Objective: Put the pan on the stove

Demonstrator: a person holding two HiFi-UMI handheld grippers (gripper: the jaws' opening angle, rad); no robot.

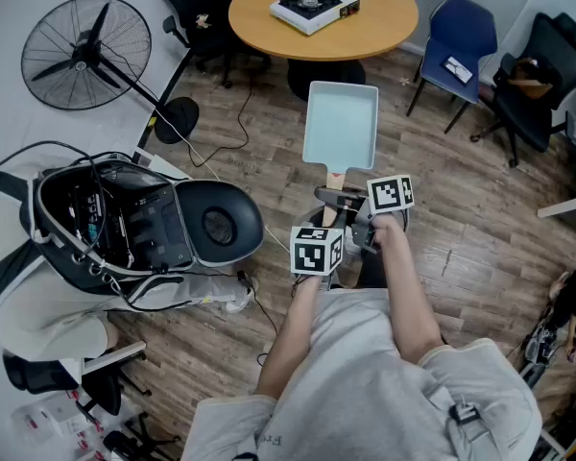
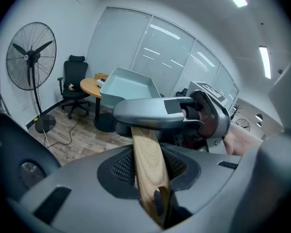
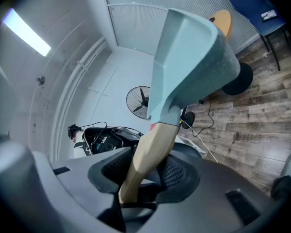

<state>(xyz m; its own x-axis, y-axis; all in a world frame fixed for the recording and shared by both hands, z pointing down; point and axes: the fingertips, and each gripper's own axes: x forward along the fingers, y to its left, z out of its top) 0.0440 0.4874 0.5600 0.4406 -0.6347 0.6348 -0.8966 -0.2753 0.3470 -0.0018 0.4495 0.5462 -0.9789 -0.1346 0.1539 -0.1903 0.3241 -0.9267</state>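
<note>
A light blue rectangular pan (image 1: pixel 341 123) with a wooden handle (image 1: pixel 334 177) is held in the air over the wood floor, short of the round table. Both grippers grip that handle. My left gripper (image 2: pixel 148 166) is shut on the handle's end, and its marker cube (image 1: pixel 317 251) shows below the pan. My right gripper (image 3: pixel 145 165) is shut on the handle nearer the pan body (image 3: pixel 189 57), with its cube (image 1: pixel 391 193) to the right. The white and black portable stove (image 1: pixel 314 6) sits on the round wooden table (image 1: pixel 384 29), farther ahead.
A standing fan (image 1: pixel 86 51) is at the far left, with its cable (image 1: pixel 238 128) trailing across the floor. A blue chair (image 1: pixel 461 32) and a black office chair (image 1: pixel 542 75) stand to the right of the table. A black device with cables (image 1: pixel 134 219) lies at my left.
</note>
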